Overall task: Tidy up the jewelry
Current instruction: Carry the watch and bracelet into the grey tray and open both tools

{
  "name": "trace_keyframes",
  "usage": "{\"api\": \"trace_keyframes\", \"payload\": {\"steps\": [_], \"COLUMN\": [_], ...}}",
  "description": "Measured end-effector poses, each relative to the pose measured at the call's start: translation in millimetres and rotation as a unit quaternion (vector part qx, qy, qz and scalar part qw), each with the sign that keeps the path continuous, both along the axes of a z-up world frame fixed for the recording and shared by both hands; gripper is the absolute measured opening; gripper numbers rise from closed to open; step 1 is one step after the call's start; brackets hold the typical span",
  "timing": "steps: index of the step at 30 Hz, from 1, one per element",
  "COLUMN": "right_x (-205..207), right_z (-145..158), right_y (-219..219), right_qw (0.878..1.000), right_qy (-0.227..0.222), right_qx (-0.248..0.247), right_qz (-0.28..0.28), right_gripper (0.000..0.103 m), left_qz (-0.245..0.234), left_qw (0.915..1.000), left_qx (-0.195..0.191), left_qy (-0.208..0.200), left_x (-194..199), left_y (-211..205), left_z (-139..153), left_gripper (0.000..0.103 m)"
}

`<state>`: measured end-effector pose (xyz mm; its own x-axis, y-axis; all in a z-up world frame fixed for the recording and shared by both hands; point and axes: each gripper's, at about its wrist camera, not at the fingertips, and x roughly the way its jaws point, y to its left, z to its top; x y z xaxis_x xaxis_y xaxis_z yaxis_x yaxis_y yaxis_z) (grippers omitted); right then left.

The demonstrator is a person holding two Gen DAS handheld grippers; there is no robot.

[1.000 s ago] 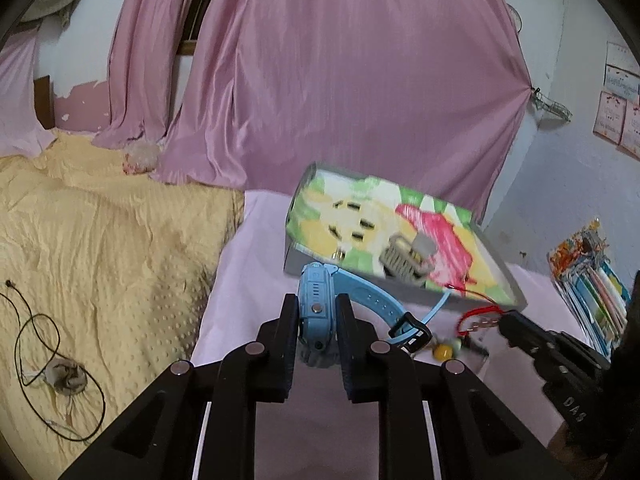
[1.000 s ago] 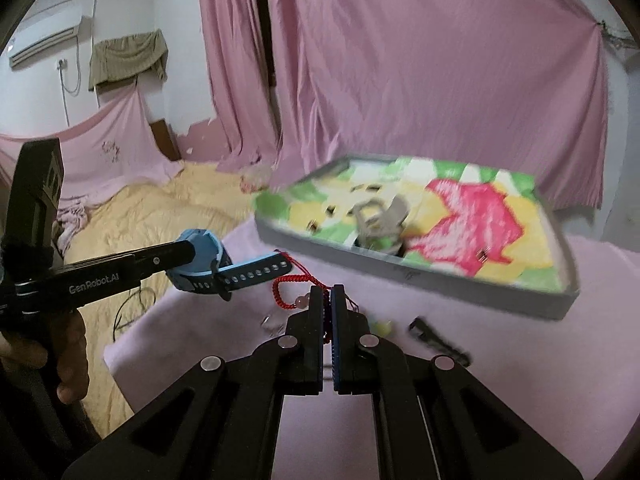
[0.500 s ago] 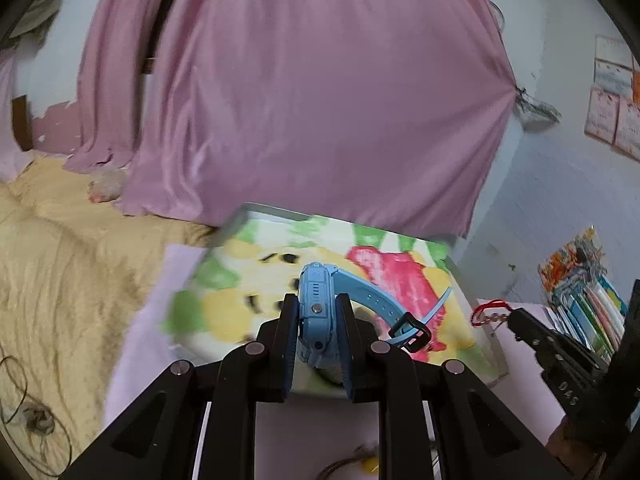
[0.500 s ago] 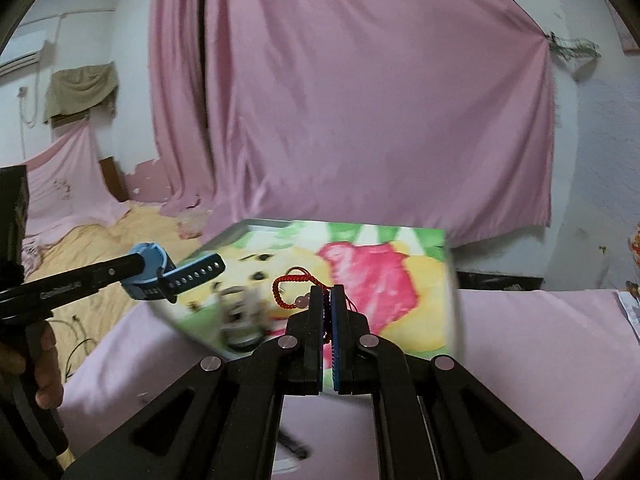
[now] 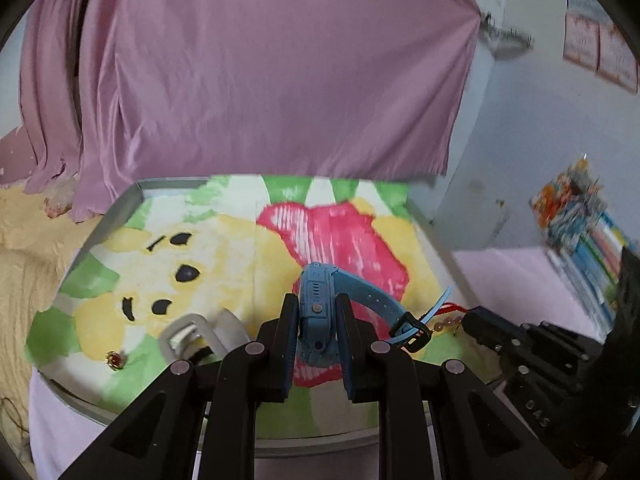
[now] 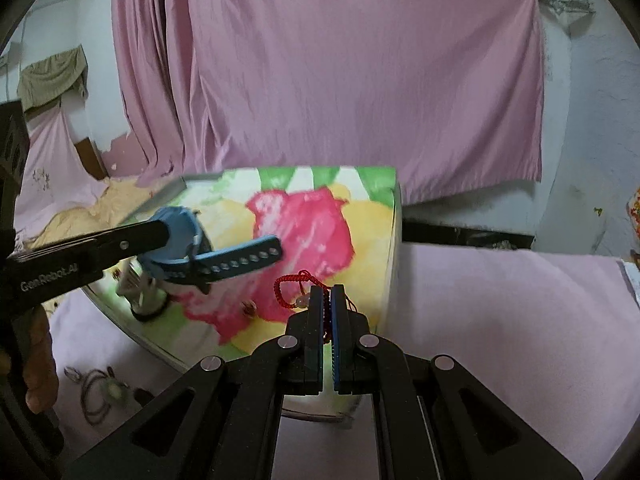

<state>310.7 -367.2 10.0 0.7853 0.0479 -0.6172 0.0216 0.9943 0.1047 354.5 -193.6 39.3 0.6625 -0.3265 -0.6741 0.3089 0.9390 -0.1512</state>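
My left gripper is shut on a blue wristwatch and holds it above the shallow tray lined with a yellow, red and green cartoon print. The watch also shows in the right wrist view, its strap sticking out to the right. My right gripper is shut on a red cord bracelet with beads, held over the tray's near right part. The bracelet shows in the left wrist view at the right gripper's tip. A grey watch and a small red-stone ring lie in the tray.
The tray sits on a pink cloth. A pink curtain hangs behind. A yellow blanket lies to the left. Books stand at the right. A dark cord and small items lie on the cloth near the tray.
Both grippers have moved forward with their loads, from in front of the tray to above it. The tray now fills the lower middle of both views.
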Motion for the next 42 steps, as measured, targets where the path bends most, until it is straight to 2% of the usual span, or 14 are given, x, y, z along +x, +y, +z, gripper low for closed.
{"api": "trace_keyframes", "payload": {"steps": [10,19,21,23,24,25,28,30,33,35,37,38,41,42], "right_x": [12.3,15.4,12.0,6.9,3.1,0.6,-9.5,-18.2,-33.0,-42.7,-55.2,-61.7,-81.9,-88.0], "right_z": [-17.7,-19.3,-17.2,-14.6,-11.9,-9.7,-1.9,4.9,16.1,21.9,27.4,29.6,34.7,36.0], "right_y": [0.7,2.9,2.2,-0.1,-0.2,-1.3,-2.4,-2.1,-0.5,2.4,7.2,9.2,18.0,21.3], "right_qw": [0.999,0.998,0.998,0.999,0.999,0.999,1.000,1.000,0.999,0.997,0.995,0.994,0.991,0.990], "right_qy": [0.044,0.061,0.056,0.045,0.037,0.031,0.007,-0.015,-0.047,-0.068,-0.093,-0.104,-0.134,-0.141], "right_qx": [0.005,0.002,0.007,0.010,0.010,0.010,0.011,0.012,0.012,0.010,0.011,0.012,0.011,0.010], "right_qz": [0.020,0.022,0.019,0.014,0.010,0.007,-0.005,-0.014,-0.022,-0.024,-0.026,-0.026,-0.027,-0.028], "right_gripper": [0.003,0.004,0.005,0.007,0.008,0.013,0.028,0.029,0.030,0.038,0.058,0.062,0.072,0.082], "left_qz": [0.000,0.001,0.002,0.004,0.005,0.006,0.012,0.017,0.029,0.039,0.044,0.048,0.068,0.072], "left_qw": [0.9978,0.9987,0.9992,0.9997,0.9998,0.9999,0.9996,0.9992,0.9973,0.9949,0.9930,0.9922,0.9878,0.9865], "left_qx": [0.057,0.037,0.026,0.008,0.000,-0.011,-0.025,-0.032,-0.049,-0.062,-0.065,-0.065,-0.063,-0.061], "left_qy": [0.035,0.034,0.030,0.021,0.017,0.012,-0.004,-0.016,-0.045,-0.069,-0.088,-0.095,-0.125,-0.133], "left_x": [6.5,1.4,-0.5,-4.7,-6.7,-8.9,-16.7,-23.7,-38.9,-52.1,-65.0,-70.6,-96.4,-103.1], "left_y": [-15.3,-8.4,-5.1,0.9,3.1,6.2,14.9,22.3,37.4,49.9,60.5,65.2,83.7,88.7], "left_z": [-17.5,-11.0,-7.5,-2.3,-0.3,2.1,9.9,14.9,22.5,25.8,27.0,27.3,28.7,29.0], "left_gripper": [0.017,0.018,0.024,0.042,0.047,0.052,0.052,0.053,0.073,0.084,0.094,0.099,0.103,0.103]}}
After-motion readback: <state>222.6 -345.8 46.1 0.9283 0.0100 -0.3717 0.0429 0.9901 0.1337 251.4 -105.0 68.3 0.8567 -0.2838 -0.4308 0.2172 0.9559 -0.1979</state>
